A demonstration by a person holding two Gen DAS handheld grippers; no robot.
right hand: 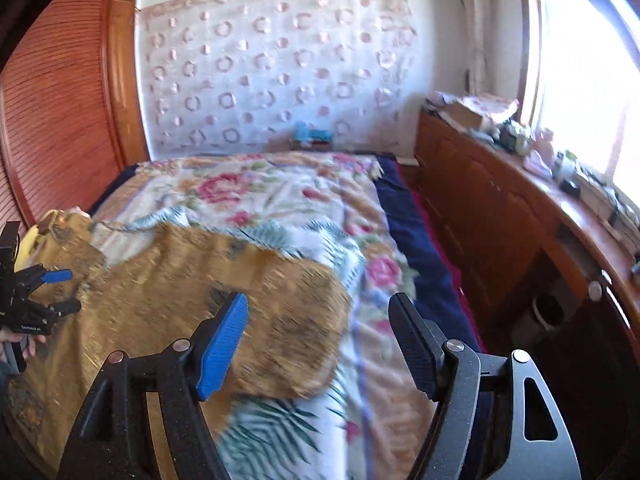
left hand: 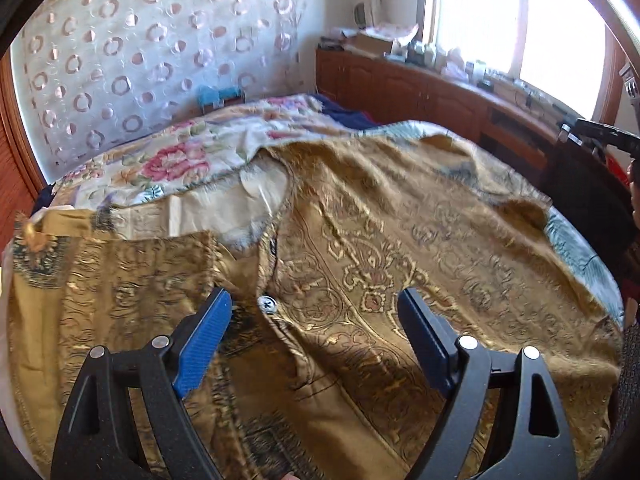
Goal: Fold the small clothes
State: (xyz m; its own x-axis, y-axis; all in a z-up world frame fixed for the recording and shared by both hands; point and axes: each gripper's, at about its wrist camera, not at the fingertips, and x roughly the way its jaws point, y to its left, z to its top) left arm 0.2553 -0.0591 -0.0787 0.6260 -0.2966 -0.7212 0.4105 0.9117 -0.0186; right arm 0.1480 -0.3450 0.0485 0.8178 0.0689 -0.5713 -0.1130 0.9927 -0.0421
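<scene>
Only one bit of print shows: small white lettering on the black body of the left gripper (right hand: 50,292), low at left edge of right wrist view, just above the hand (right hand: 16,346) holding it. Too small and blurred to read for sure. No other text, labels, brands or nos. legible in either view.

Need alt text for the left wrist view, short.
The open left gripper hovers with nothing between its blue pads over a gold brocade garment spread on a floral bedspread, a white button showing between the fingers. Behind are a circle-patterned wall hanging, a cluttered wooden cabinet and a bright window.
</scene>
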